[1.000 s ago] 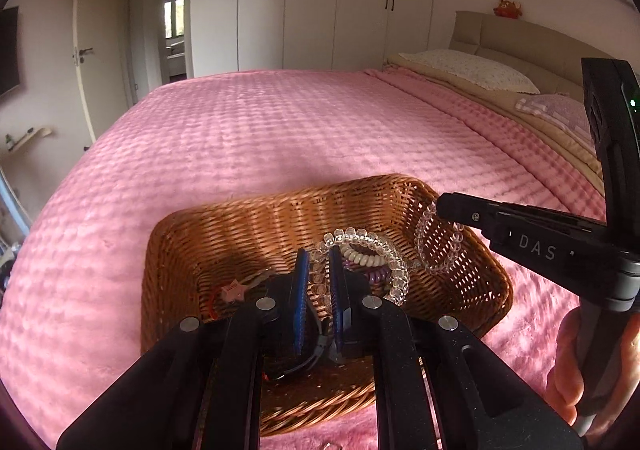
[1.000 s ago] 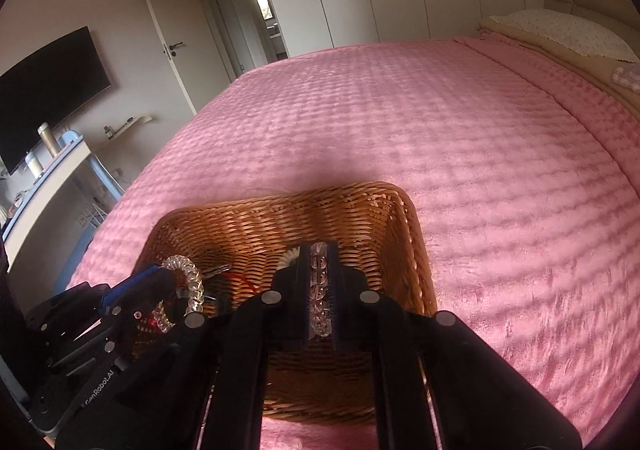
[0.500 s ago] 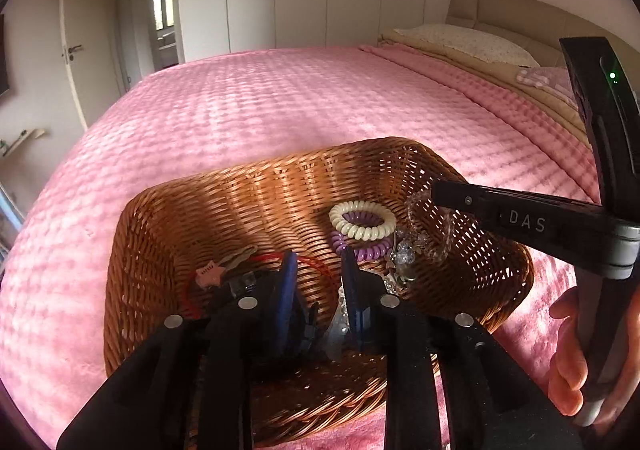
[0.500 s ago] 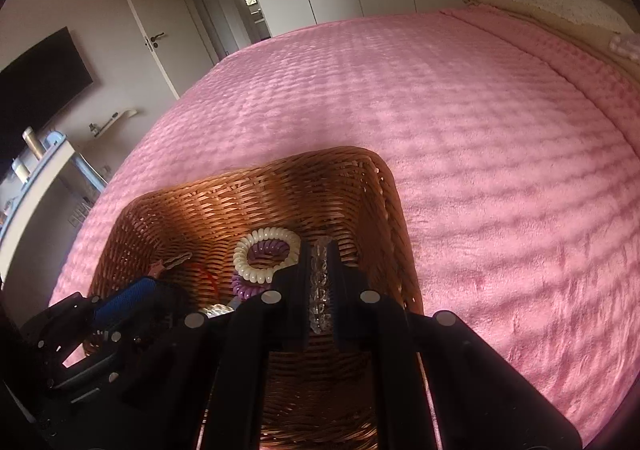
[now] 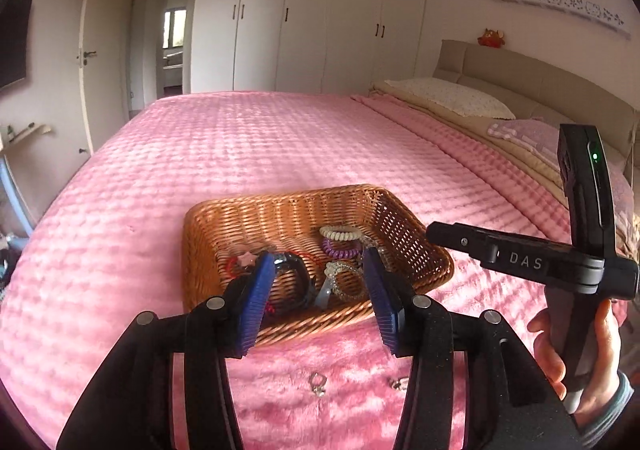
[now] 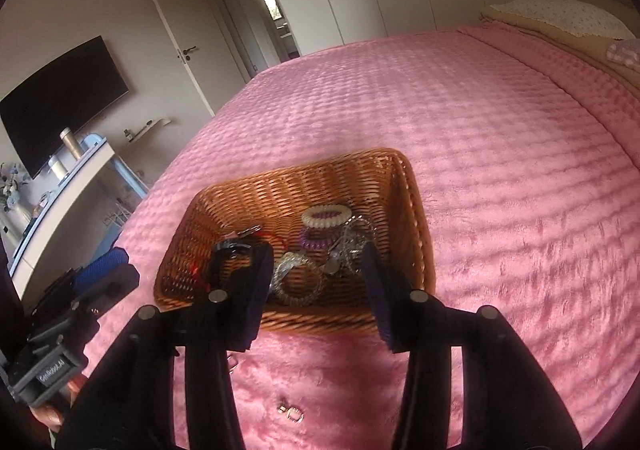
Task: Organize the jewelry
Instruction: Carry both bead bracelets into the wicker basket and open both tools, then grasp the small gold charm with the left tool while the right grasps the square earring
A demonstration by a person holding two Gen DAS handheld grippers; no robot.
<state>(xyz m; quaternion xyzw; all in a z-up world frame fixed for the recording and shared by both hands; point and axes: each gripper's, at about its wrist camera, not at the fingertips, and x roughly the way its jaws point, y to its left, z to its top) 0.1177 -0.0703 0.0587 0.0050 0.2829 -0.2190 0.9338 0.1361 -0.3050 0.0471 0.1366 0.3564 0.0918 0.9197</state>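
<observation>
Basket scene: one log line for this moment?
left claw: open | right claw: open | basket: bracelets inside | small rings: on bedspread

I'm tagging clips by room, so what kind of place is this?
Almost certainly a home bedroom: a large bed under a pink bedspread, pillows by a padded headboard, and tall white wardrobes along the far wall.

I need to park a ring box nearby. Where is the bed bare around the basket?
Bare pink bedspread lies beyond the wicker basket toward the wardrobe, and on its left. Crowded: the basket floor with bracelets and coil ties, and the near strip, where small rings lie between the left gripper's open jaws.
</observation>
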